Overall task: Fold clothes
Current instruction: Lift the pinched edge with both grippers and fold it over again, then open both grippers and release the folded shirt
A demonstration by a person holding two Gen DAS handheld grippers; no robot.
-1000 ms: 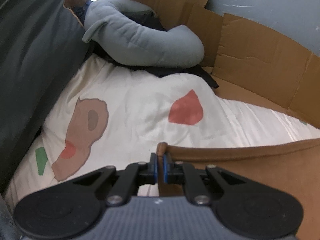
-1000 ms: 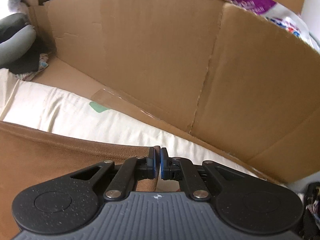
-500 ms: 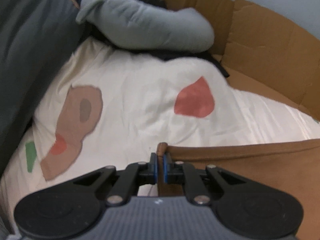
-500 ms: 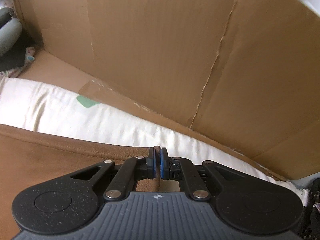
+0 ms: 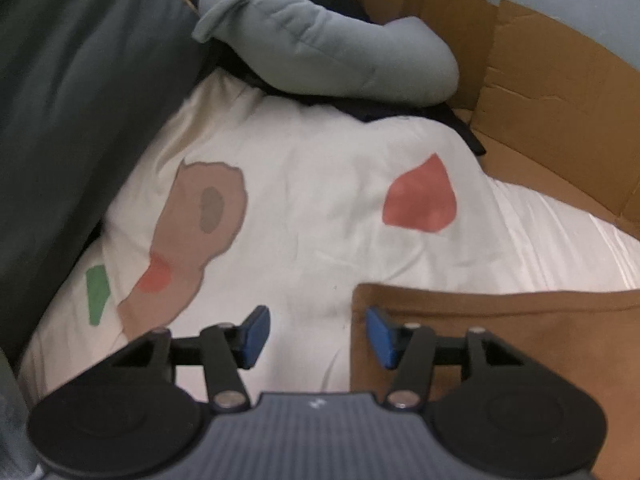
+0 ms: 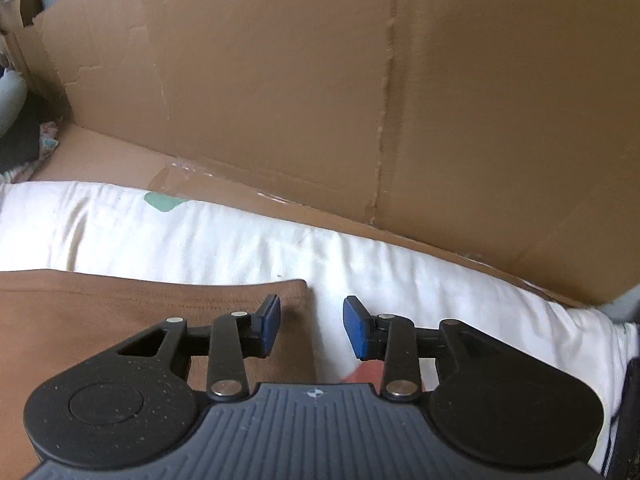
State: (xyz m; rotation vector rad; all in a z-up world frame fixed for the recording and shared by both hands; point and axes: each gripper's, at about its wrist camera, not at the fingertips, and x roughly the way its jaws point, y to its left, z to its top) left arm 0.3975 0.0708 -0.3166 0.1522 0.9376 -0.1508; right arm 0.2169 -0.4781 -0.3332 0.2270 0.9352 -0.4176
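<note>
While opening, left gripper [image 5: 316,338] and right gripper [image 6: 312,328] gripped nothing; brown garment [image 5: 500,340] laid flat on white quilt [image 5: 312,200], 2 corners released, further folds probably left.

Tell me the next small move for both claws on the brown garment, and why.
Probably lift both claws clear. The left claw and right claw are opening with no cloth between their pads, and the brown garment lies flat on the white bedding.
</note>
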